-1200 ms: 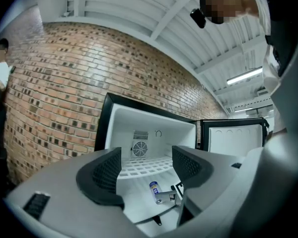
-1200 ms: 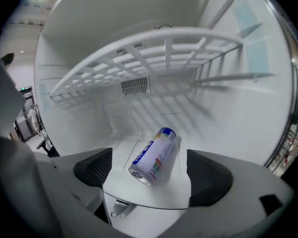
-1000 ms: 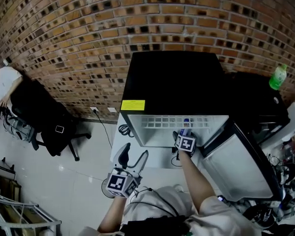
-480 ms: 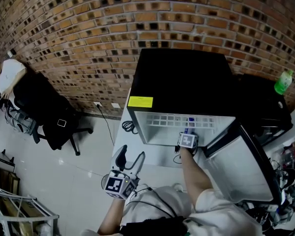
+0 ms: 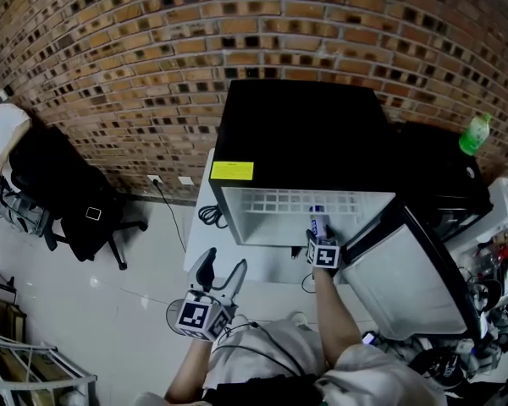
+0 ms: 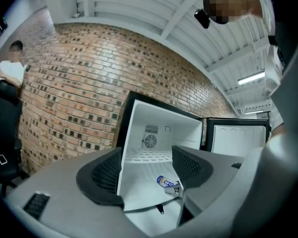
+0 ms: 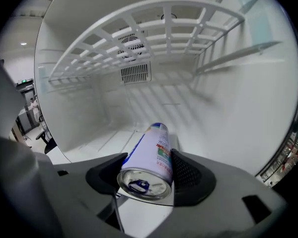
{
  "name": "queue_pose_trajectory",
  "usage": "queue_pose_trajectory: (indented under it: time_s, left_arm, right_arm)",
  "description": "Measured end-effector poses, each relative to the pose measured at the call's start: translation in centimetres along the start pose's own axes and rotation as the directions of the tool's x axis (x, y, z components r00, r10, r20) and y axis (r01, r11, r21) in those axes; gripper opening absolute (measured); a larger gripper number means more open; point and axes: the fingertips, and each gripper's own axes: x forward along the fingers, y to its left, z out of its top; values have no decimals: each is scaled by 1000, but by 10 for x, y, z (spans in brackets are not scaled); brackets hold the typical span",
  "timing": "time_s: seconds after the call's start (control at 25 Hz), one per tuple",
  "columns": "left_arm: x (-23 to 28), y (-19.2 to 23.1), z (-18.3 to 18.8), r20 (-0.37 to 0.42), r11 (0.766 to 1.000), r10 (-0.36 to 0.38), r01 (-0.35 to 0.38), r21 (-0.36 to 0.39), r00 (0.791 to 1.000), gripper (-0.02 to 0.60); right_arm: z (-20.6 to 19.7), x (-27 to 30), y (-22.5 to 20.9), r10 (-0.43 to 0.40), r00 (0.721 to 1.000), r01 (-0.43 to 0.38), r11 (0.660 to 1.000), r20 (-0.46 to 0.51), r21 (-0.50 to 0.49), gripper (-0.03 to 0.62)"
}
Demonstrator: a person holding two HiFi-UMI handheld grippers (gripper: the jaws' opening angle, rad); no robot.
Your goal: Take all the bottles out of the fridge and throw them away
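Note:
A white bottle (image 7: 151, 155) with a blue and green label and a metal end lies on the floor of the open black mini fridge (image 5: 296, 134). My right gripper (image 7: 148, 170) reaches into the fridge mouth. Its jaws are closing on the bottle, and both pads touch its sides. From the head view the bottle (image 5: 317, 221) pokes out ahead of the right gripper (image 5: 318, 233). My left gripper (image 5: 224, 276) hangs low in front of the fridge, open and empty. Its own view looks between its jaws (image 6: 146, 170) at the bottle (image 6: 166, 181).
The fridge door (image 5: 406, 277) stands open to the right. A wire shelf (image 7: 139, 29) spans the top of the fridge interior. A green bottle (image 5: 472, 134) stands on a black cabinet right of the fridge. A black office chair (image 5: 76, 201) and a seated person (image 5: 4, 134) are at the left, by the brick wall.
The right gripper stays at the fridge mouth with the bottle just ahead of it, shifted a little towards me. The left gripper has barely moved.

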Motion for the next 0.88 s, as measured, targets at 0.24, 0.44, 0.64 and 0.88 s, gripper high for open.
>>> queue_pose_trajectory:
  time_s: [0.24,0.44,0.64,0.88]
  left_arm:
    - [2,-1,4,13,1000,-11,11,-15,1000,308]
    - [-8,11,-16,-21,999,22,-23,-30,1000,308]
    - [-15,18,-17,-17,999,29,-30,-31,999,308]
    - [-28,33,-13,17,995,99,-99,-29,995,308]
  right_arm:
    - [47,-32,9,39,985,-27,997,167,-73,282]
    - [41,-42,10,47,982,-26,993,184,-115,280]
    - [71,-74,33,105,965,-61,981,241,-181,279]
    - [102,-130,99,310,914,-215,917,261,-335,279]
